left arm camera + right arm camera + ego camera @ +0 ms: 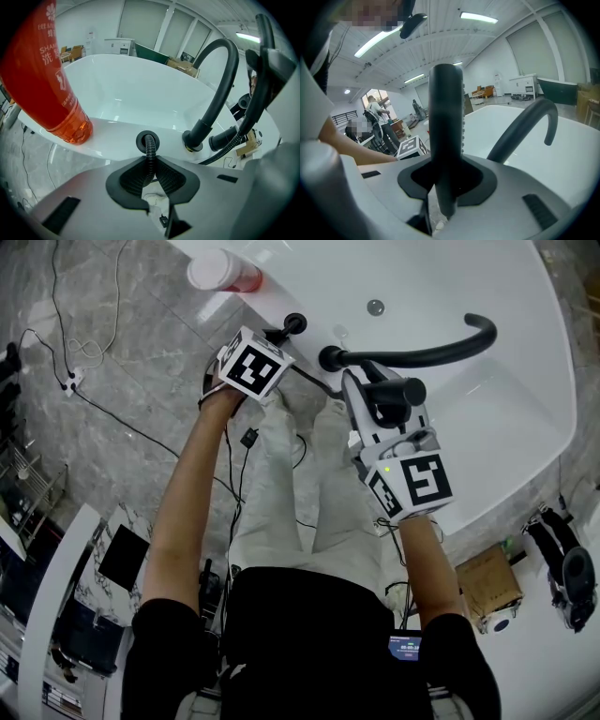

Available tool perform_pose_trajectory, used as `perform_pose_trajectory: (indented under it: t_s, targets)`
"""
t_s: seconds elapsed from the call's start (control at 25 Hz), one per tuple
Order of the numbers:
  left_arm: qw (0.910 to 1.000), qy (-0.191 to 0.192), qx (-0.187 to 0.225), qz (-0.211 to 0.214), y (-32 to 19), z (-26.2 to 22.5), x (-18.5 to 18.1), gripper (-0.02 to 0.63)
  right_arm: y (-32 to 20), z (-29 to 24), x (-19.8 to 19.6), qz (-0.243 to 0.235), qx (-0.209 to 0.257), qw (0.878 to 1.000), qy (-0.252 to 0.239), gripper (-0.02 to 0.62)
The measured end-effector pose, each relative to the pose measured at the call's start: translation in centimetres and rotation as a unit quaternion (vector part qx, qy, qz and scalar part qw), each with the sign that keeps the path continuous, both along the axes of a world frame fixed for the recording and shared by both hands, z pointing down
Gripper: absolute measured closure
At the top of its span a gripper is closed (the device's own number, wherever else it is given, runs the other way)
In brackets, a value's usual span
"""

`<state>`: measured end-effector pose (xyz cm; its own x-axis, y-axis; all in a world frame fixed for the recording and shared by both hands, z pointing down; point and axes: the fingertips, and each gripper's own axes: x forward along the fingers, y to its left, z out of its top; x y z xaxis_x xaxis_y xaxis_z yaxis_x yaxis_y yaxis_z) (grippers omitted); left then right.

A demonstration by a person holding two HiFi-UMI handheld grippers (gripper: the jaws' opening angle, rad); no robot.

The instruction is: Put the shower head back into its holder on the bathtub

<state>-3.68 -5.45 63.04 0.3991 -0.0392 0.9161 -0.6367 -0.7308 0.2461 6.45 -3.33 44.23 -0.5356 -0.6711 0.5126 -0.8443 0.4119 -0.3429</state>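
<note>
Shower head in hand, holder not yet filled

Shower head (446, 122) stands upright between the fingers (415, 180) of the right gripper (445, 183), which pinch its black handle low down. Its nozzle bumps face off to the right of those fingers, and it hangs in the air, touching nothing else. The fingers (129, 180) of the left gripper (149, 176) are closed on the black ribbed hose (150, 157), gripping it just short of where it enters the rim.

Just beyond the left fingers sits the holder (147, 140), a black ring set into the white rim of the bathtub (112, 140). The hose runs down into it, but nothing is seated in it. To the right of the ring the base of the curved black spout (220, 89) rises from the same rim, and to the left a red shampoo bottle (47, 79) stands near the edge.

By my reading the pick-up is done: head and hose are each under control. What remains is the whole seating step. The head has to be brought over the ring, its handle lined up with the opening and lowered in, probably while slack hose is fed down, and then both grips let go.
</note>
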Motion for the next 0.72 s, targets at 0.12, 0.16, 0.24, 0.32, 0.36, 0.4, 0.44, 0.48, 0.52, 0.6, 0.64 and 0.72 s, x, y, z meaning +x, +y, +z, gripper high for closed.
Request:
perform_pose_trajectory:
  t_s: [0.12,0.16,0.24,0.32,0.36,0.4,0.44,0.48,0.52,0.6,0.64,0.72]
  targets:
    - [1.0,0.002,0.008,-0.002,-0.3,-0.2,0.2,0.537,-0.1,0.3,0.3,0.0,-0.002,1.0,0.0,0.482]
    - [0.9999,0.003,0.01,-0.004,-0.3,-0.3,0.2,0.537,0.0,0.4,0.3,0.0,-0.003,1.0,-0.001,0.482]
    - [0.9999,0.006,0.014,-0.007,-0.3,-0.4,0.4,0.537,0.1,0.5,0.4,-0.001,-0.003,1.0,-0.002,0.482]
    - [0.9997,0.01,0.02,-0.011,-0.5,-0.5,0.5,0.537,0.2,0.6,0.4,-0.001,-0.003,1.0,-0.003,0.482]
    - [0.9996,0.012,0.022,-0.013,-0.7,-0.6,0.7,0.538,0.2,0.7,0.3,-0.002,-0.004,1.0,-0.003,0.482]
    - [0.9996,0.013,0.022,-0.014,-0.9,-0.6,0.8,0.54,0.1,0.7,0.3,-0.003,-0.004,1.0,-0.003,0.482]
    - [0.9996,0.011,0.022,-0.012,-1.1,-0.5,0.9,0.54,0.1,0.7,0.2,-0.004,-0.005,1.0,-0.003,0.482]
    - [0.9997,0.008,0.022,-0.009,-1.2,-0.4,0.9,0.54,0.0,0.7,0.2,-0.004,-0.005,1.0,-0.002,0.482]
    - [0.9997,0.006,0.021,-0.007,-1.2,-0.2,0.8,0.54,0.0,0.8,0.1,-0.004,-0.006,1.0,-0.002,0.482]
    - [0.9997,0.005,0.023,-0.008,-1.2,-0.2,0.7,0.54,0.1,0.8,0.2,-0.004,-0.007,1.0,-0.003,0.482]
    - [0.9997,0.006,0.023,-0.01,-1.1,-0.1,0.8,0.54,0.1,0.9,0.3,-0.004,-0.007,1.0,-0.003,0.483]
    - [0.9996,0.007,0.025,-0.015,-1.1,0.0,0.9,0.54,0.2,1.2,0.6,-0.002,-0.007,1.0,-0.003,0.482]
